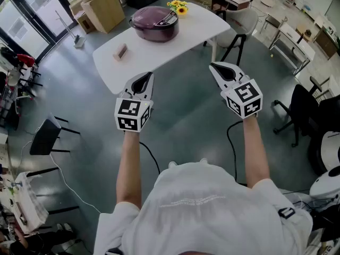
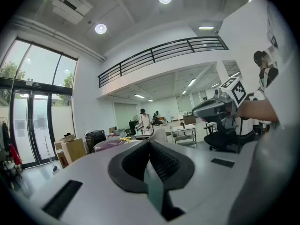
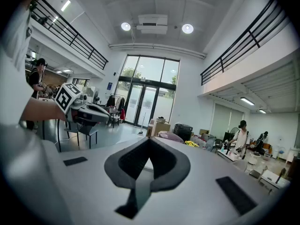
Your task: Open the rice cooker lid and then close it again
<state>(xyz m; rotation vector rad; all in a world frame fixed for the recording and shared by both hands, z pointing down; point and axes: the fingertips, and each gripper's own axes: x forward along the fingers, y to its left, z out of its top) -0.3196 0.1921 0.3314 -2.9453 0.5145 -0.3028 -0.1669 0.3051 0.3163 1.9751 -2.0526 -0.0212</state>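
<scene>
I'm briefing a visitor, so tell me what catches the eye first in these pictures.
The left gripper and right gripper, both shut and empty, reach out side by side mid-frame. Beyond them a closed purple rice cooker sits on the white table beside yellow flowers.

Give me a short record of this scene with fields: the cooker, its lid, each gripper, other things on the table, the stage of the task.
cooker: round purple rice cooker on the white table
lid: lid down
left gripper: left gripper shut, empty, in the air short of the table
right gripper: right gripper shut, empty, also short of the table
other things: yellow flowers just beyond the cooker; small pinkish block
stage: lid not yet touched
</scene>
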